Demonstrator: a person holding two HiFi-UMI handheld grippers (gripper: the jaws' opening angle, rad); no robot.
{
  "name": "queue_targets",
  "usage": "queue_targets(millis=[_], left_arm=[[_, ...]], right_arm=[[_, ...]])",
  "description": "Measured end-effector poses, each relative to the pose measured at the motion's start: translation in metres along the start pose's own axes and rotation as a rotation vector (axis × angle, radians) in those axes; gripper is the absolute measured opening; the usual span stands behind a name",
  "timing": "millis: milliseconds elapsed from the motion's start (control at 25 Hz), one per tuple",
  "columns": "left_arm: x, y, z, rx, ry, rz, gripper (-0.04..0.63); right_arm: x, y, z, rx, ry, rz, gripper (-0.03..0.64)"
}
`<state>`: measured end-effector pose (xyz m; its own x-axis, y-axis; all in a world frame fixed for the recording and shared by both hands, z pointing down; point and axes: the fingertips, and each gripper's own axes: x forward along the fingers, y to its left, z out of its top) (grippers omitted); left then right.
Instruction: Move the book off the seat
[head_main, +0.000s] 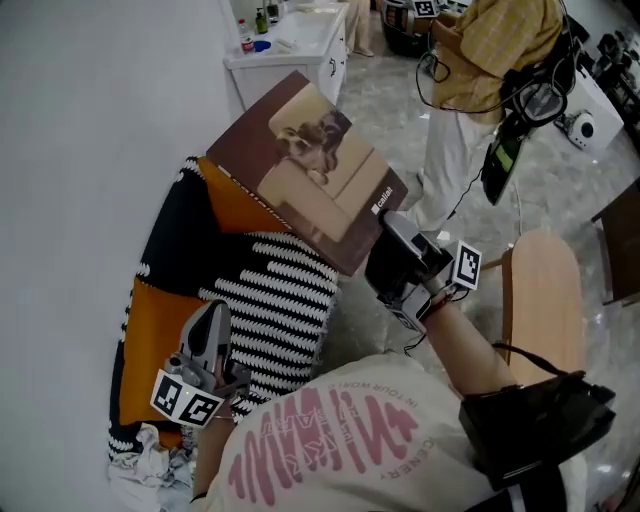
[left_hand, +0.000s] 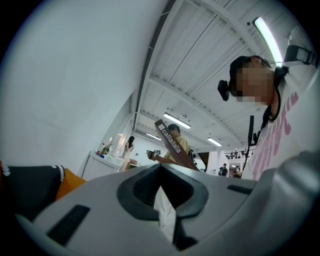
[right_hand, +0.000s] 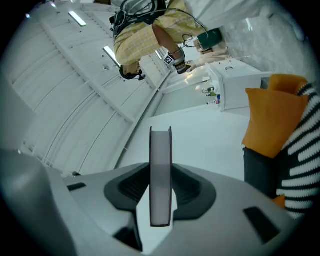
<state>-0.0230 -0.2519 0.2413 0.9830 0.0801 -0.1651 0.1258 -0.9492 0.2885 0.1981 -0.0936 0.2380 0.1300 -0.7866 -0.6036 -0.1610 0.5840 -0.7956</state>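
A slip or a swing of the book (head_main: 310, 170) is judged the main risk. It is gripped only at its lower edge near one corner, so nearly all of its weight is carried out beyond the pads. If the wrist is turned sharply, the book may be levered round in the jaws or dropped onto the seat (head_main: 270, 300), whose striped and orange cover lies below it. In the head view the far corner is seen near a white tabletop (head_main: 290, 50) with bottles, though the real gap cannot be judged. A knock is possible if the book is carried that way.

The right hand-held gripper (head_main: 378, 255) is clenched on the book, which is seen edge-on between its jaws in the right gripper view. The book is held tilted in the air, clear of the seat, up and to the left of that gripper in the head view. The left hand-held gripper (head_main: 210, 318) is closed, with nothing made out in its grasp. It is held low beside the seat cover, well apart from the book.
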Motion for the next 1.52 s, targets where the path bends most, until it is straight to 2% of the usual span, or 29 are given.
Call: queue_targets(millis=[200,360,600,800,1040,1200,1360,1520], left_arm=[[0.051,-0.011,-0.005,-0.076,-0.003,-0.069,-0.005],[0.086,-0.023,-0.014,-0.132,0.019,-0.169,-0.006],[0.135,-0.068,-0.029,-0.147,0.068,-0.244,-0.006],[0.162,-0.071,-0.043,-0.153,0.089,-0.306,-0.005],[0.19,-0.121,-0.064,-0.149,0.122,-0.361,-0.006],[0.21,-0.125,-0.075,-0.162,0.142,-0.4,-0.006],[0.231,-0.13,-0.092,-0.157,0.168,-0.475,-0.006],[0.251,-0.177,-0.107,-0.153,0.191,-0.559,-0.005]], right_arm=[[-0.024,0.026,0.029,-0.054,-0.055,0.001,0.144],[-0.053,0.045,0.045,-0.112,-0.144,-0.001,0.144],[-0.105,0.089,0.081,-0.177,-0.225,-0.009,0.144],[-0.13,0.092,0.095,-0.221,-0.289,-0.005,0.144],[-0.184,0.124,0.114,-0.243,-0.337,0.018,0.144],[-0.199,0.127,0.125,-0.266,-0.38,0.033,0.144],[-0.214,0.127,0.13,-0.315,-0.416,0.05,0.144],[-0.258,0.162,0.134,-0.369,-0.477,0.066,0.144]])
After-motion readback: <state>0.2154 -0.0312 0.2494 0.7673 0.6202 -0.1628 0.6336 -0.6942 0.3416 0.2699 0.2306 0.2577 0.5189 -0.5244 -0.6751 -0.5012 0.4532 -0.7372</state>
